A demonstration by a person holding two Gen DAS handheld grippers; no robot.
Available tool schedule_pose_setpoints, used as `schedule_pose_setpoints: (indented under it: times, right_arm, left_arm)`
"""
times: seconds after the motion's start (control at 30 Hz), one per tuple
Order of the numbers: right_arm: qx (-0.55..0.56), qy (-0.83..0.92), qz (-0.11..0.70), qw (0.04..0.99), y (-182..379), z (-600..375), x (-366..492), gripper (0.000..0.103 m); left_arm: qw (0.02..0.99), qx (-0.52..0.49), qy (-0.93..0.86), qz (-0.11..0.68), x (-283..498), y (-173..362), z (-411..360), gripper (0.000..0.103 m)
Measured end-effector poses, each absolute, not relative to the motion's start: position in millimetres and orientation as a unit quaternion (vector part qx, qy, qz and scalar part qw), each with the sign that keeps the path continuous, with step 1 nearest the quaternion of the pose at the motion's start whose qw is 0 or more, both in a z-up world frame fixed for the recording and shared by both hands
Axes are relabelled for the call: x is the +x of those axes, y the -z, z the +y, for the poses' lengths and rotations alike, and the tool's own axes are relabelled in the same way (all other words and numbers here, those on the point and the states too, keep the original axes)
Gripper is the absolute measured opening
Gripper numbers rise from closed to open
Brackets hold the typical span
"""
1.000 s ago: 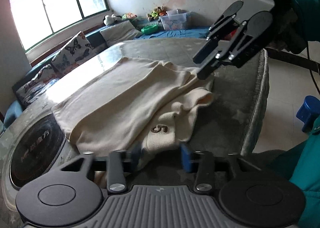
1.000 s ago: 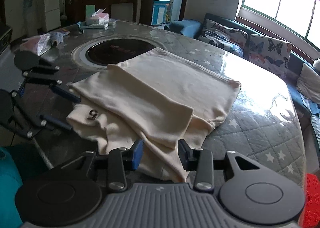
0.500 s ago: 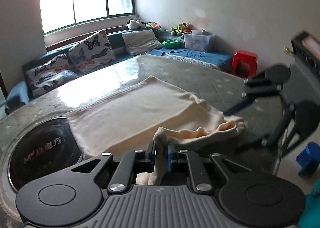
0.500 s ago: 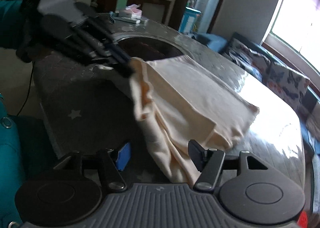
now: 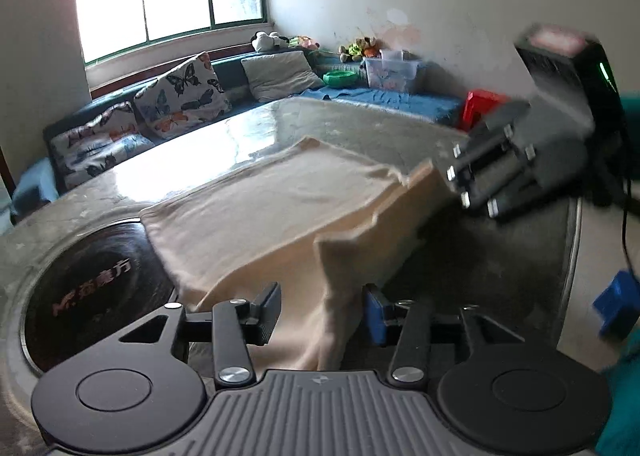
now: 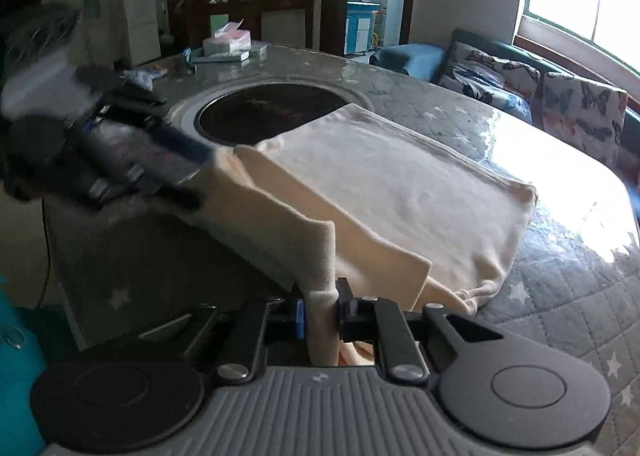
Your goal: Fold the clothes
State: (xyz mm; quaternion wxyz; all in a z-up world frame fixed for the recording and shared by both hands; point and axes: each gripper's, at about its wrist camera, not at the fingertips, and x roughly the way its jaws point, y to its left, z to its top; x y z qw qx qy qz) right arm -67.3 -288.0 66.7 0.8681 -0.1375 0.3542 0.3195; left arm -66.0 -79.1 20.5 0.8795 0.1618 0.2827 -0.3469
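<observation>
Since half a second ago the left gripper has spread its fingers, which had been pinched on the cloth, and the right gripper has closed on it. The left fingers now stand apart with a fold of the cream garment hanging loose between them. The right gripper pinches a bunched edge of the garment, lifting it off the table. The rest lies flat on the table, partly over the dark round cooktop. Beyond are a sofa with butterfly cushions, a red stool and a tissue box.
</observation>
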Motion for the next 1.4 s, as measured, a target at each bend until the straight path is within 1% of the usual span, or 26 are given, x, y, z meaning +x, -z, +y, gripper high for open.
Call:
schedule_pose_setpoints:
  times: [0.2, 0.27, 0.3, 0.4, 0.7, 0.87, 1.0, 1.2, 1.4]
  right_arm:
    - [-0.126, -0.311, 0.354, 0.873, -68.3, -290.4, -61.8, 0.012]
    - [-0.125, -0.309, 0.353, 0.874, -67.9, -290.9, -62.2, 0.011]
    - [-0.124, -0.307, 0.352, 0.875, -67.9, -290.9, -64.0, 0.011]
    - [-0.126, -0.302, 0.344, 0.880, -68.9, -289.3, -68.6, 0.010]
    - [-0.141, -0.324, 0.321, 0.879, -91.5, -286.5, -108.9, 0.009]
    - [-0.148, -0.358, 0.336, 0.859, -109.8, -286.6, -150.4, 0.009]
    - [-0.138, -0.369, 0.348, 0.851, -122.1, -283.5, -166.4, 0.009]
    - [-0.120, -0.356, 0.340, 0.862, -140.0, -283.0, -140.5, 0.009]
    - [-0.118, -0.336, 0.341, 0.870, -142.9, -283.2, -78.0, 0.009]
  left_arm:
    - [0.874, 0.218, 0.336, 0.276, -75.7, -4.7, -81.8, 0.047]
    - [0.872, 0.235, 0.331, 0.272, -76.5, -0.5, -83.2, 0.034]
    - [0.873, 0.235, 0.330, 0.272, -77.0, 0.2, -82.1, 0.026]
    - [0.873, 0.235, 0.328, 0.273, -79.0, 1.1, -78.8, 0.011]
    - [0.873, 0.207, 0.351, 0.268, -112.8, -26.7, -58.4, 0.009]
    - [0.860, 0.199, 0.384, 0.270, -155.9, -45.0, -39.2, 0.009]
    - [0.868, 0.188, 0.379, 0.260, -165.8, -57.5, -32.2, 0.009]
    - [0.889, 0.173, 0.351, 0.240, -123.0, -67.3, -34.2, 0.009]
    - [0.899, 0.162, 0.321, 0.249, -54.4, -64.1, -50.2, 0.009]
